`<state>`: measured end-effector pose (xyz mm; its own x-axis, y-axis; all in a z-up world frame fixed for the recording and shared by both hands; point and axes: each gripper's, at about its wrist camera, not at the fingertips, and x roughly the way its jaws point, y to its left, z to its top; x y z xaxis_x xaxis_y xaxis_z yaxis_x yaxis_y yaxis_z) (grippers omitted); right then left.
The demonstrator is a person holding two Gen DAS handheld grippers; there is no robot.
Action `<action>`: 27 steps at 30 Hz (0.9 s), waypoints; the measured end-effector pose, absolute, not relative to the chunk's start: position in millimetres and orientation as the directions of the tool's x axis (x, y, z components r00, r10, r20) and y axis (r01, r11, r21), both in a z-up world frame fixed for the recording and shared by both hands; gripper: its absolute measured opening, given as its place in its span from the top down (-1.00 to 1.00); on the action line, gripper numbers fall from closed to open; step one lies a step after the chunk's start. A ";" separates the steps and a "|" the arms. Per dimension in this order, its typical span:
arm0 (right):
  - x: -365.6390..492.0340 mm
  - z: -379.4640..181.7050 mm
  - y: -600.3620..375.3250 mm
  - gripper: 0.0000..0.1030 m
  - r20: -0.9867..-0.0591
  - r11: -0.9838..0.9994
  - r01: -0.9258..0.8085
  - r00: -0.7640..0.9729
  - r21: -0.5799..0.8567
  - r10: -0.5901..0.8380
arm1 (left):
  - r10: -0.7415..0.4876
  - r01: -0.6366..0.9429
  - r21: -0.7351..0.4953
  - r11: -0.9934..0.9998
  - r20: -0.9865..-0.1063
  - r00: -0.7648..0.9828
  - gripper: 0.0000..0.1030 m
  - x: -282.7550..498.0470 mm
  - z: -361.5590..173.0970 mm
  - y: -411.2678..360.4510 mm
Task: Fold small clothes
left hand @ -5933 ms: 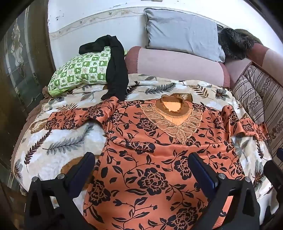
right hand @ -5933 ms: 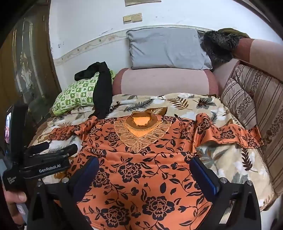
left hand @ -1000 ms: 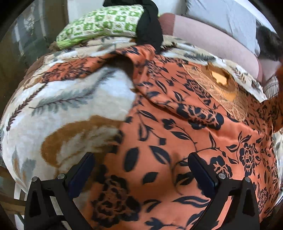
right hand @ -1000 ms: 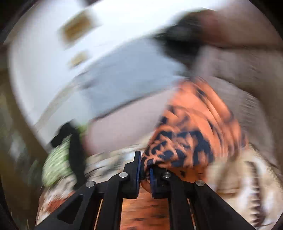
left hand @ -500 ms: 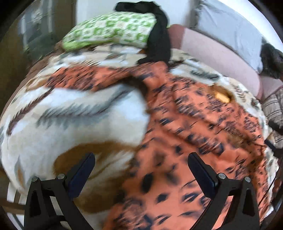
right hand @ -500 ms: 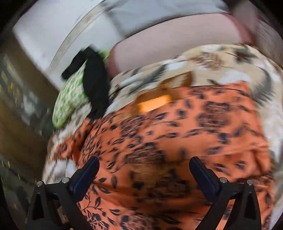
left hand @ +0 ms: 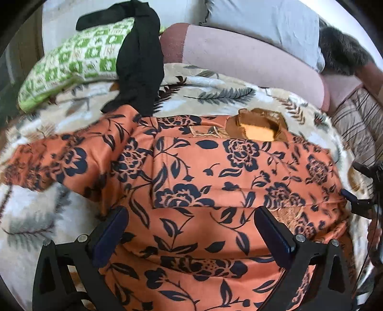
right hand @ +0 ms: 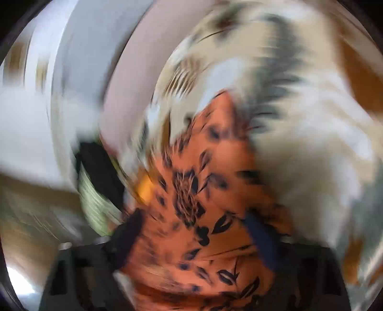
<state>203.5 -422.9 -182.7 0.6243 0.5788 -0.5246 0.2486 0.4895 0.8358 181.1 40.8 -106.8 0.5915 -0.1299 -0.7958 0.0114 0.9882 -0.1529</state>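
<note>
An orange dress with dark flowers (left hand: 215,172) lies spread on a leaf-patterned blanket (left hand: 36,215). Its right side and sleeve are folded in over the chest, and the left sleeve (left hand: 47,162) still stretches out to the left. My left gripper (left hand: 190,213) hovers open over the lower body of the dress with nothing between its fingers. The right wrist view is heavily blurred. My right gripper (right hand: 194,217) has its jaws wide apart and closing low over the orange cloth (right hand: 203,191), and its pads do not press on it.
A green checked pillow (left hand: 71,64) with a black cloth (left hand: 141,59) draped over it lies at the back left. A pink bolster (left hand: 239,59) and a grey pillow (left hand: 263,19) line the back. A striped cushion (left hand: 359,129) is at the right.
My right gripper let go of the sleeve it had pinched, opened wide, then dropped and rolled towards the dress's right edge. My left gripper swung right, so it is now centred over the dress.
</note>
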 end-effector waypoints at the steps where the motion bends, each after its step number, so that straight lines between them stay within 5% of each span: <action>1: 202.3 -171.1 -419.5 -0.69 -0.518 0.514 0.206 0.619 0.833 0.591 | -0.130 -0.001 -0.163 0.987 -0.793 0.595 -1.00 184.5 -106.3 42.5; 3: 207.2 -151.3 -411.1 -0.69 -0.478 0.529 0.107 0.603 0.842 0.639 | -0.136 0.000 -0.170 0.985 -0.786 0.604 -1.00 195.2 -105.2 41.8; 6: 231.0 -141.8 -417.3 -0.69 -0.553 0.627 0.137 0.638 0.767 0.536 | -0.125 0.018 -0.142 0.990 -0.795 0.594 -1.00 209.3 -114.6 34.5; 10: 271.8 -196.2 -430.6 -0.63 -0.642 0.614 0.262 0.535 0.745 0.550 | -0.080 0.005 -0.090 0.996 -0.860 0.504 -1.00 228.9 -153.5 34.0; 11: 279.4 -207.0 -423.8 -0.49 -0.673 0.636 0.275 0.496 0.721 0.549 | -0.078 0.002 -0.087 0.996 -0.872 0.484 -1.00 230.3 -163.0 35.9; 12: 282.4 -203.6 -416.8 -0.03 -0.692 0.675 0.249 0.486 0.695 0.534 | -0.086 0.007 -0.095 0.995 -0.862 0.500 -1.00 228.4 -164.7 37.5; 13: 284.8 -196.8 -409.5 0.80 -0.685 0.686 0.212 0.482 0.696 0.547 | -0.087 0.017 -0.091 0.996 -0.848 0.523 -1.00 225.7 -163.8 37.1; 19: 282.2 -208.7 -407.8 0.73 -0.771 0.769 0.262 0.478 0.583 0.422 | -0.089 0.034 -0.083 0.996 -0.846 0.525 -1.00 224.2 -164.6 35.3; 22: 266.4 -179.1 -398.1 0.31 -0.768 0.787 0.291 0.551 0.544 0.327 | -0.108 0.045 -0.099 0.994 -0.850 0.515 -1.00 221.0 -160.9 43.6; 26: 244.2 -141.0 -375.3 0.30 -0.709 0.823 0.187 0.629 0.537 0.319 | -0.106 0.015 -0.116 0.993 -0.840 0.533 -1.00 216.2 -155.7 53.9; 27: 241.6 -140.9 -366.6 0.07 -0.682 0.813 0.137 0.632 0.565 0.367 | -0.104 0.008 -0.116 0.993 -0.850 0.516 -1.00 218.9 -159.7 54.4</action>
